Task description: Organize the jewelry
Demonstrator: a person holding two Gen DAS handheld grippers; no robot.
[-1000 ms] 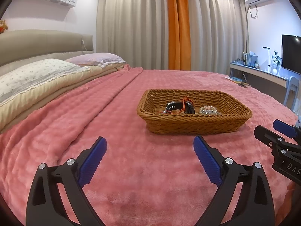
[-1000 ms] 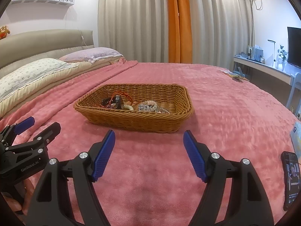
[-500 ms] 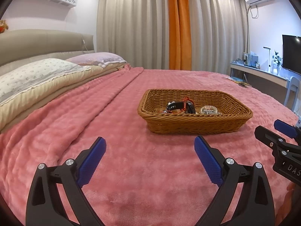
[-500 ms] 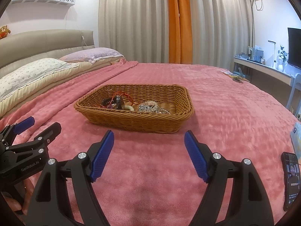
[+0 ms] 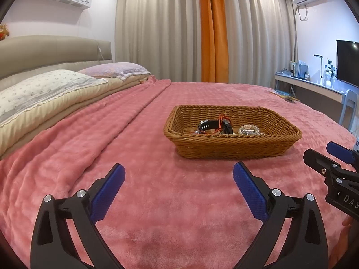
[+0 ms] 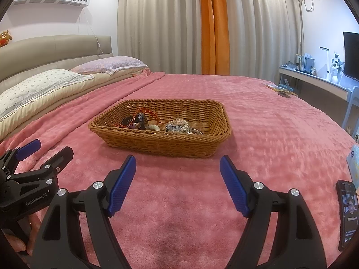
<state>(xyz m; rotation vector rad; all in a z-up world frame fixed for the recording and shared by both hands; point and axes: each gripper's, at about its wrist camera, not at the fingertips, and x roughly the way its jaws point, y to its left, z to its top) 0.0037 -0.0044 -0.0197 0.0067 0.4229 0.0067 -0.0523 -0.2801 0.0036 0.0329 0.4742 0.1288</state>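
Observation:
A brown wicker basket (image 5: 235, 150) stands on the pink blanket, also in the right wrist view (image 6: 161, 143). In it lie a black watch (image 5: 213, 126) with red cord and a clear beaded bracelet (image 5: 249, 130), which also shows in the right wrist view (image 6: 177, 126). My left gripper (image 5: 178, 172) is open and empty, short of the basket's near left side. My right gripper (image 6: 178, 163) is open and empty, just short of the basket's near wall. Each gripper shows at the edge of the other's view.
Pillows (image 5: 44, 87) and a headboard lie at the left. A phone (image 6: 347, 210) lies on the blanket at the right, near my right gripper. A desk (image 5: 314, 87) with a monitor stands at the far right. Curtains hang behind the bed.
Both views have drifted slightly; the basket sits a touch lower and nearer in frame. Both grippers stay open and empty.

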